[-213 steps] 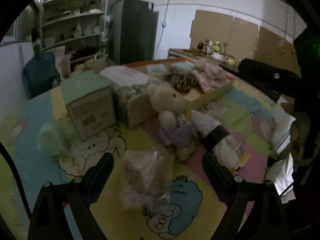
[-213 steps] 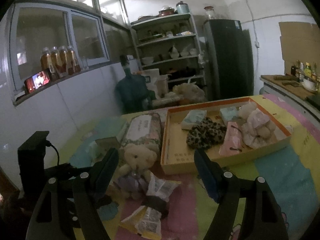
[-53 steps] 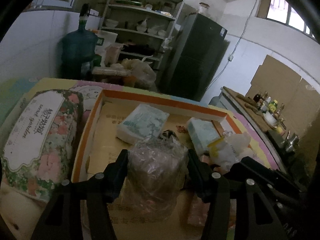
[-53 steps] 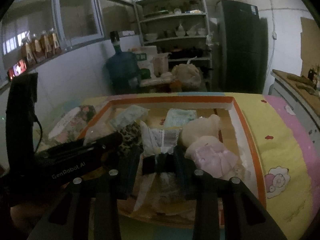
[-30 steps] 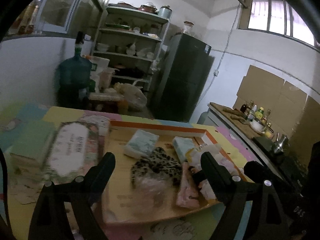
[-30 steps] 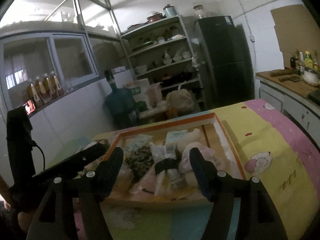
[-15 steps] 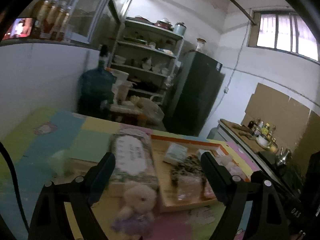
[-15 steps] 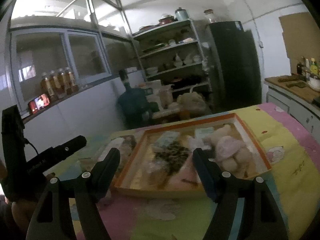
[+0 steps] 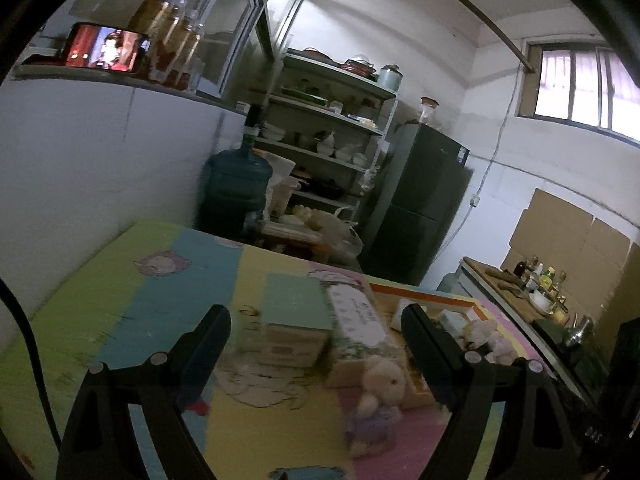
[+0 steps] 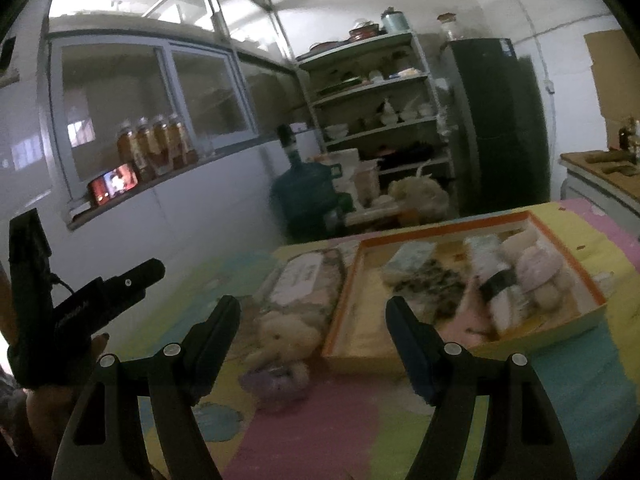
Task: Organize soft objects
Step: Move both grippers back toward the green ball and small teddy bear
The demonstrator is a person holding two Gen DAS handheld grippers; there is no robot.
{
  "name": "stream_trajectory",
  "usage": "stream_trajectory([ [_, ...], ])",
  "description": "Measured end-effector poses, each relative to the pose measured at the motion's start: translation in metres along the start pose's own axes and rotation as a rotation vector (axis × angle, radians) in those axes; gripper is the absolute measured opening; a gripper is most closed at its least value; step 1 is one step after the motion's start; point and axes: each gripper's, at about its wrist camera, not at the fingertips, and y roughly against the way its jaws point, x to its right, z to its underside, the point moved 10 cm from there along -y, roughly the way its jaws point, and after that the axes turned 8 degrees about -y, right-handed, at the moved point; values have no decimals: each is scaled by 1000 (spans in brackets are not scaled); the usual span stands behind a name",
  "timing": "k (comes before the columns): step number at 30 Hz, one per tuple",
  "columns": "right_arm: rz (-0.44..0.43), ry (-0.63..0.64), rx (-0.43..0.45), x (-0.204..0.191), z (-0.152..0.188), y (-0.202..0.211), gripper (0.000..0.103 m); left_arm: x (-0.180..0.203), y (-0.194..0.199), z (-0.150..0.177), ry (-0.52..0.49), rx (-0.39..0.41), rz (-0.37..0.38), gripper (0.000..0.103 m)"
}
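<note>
Low in the frame, the plush bunny (image 10: 282, 340) looks light, squashy; both empty tools gape—pinch its body.

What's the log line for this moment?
left gripper: open, empty | right gripper: open, empty | plush bunny: on mat, outside tray | tray: holds soft items

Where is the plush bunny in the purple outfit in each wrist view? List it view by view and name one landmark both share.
Left wrist: the plush bunny sits lower right of centre on the mat, between the open left gripper fingers and nearer the right one.
Right wrist: the bunny lies lower centre, just left of the orange-rimmed tray, between the open right gripper fingers.
Shared landmark: the floral tissue pack directly behind the bunny.
</note>
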Motion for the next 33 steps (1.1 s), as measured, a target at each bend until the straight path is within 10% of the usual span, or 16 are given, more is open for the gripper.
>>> stream_trajectory([
  [8, -9, 14, -50, -30, 26, -18, 77, -36, 6, 1, -68, -23, 0, 87],
  [16, 13, 13, -100, -42, 46, -38, 77, -28, -25, 27, -243, -184, 209, 87],
  [33, 87, 3, -155, -30, 56, -62, 77, -66, -117, 65, -442, -417, 150, 87],
])
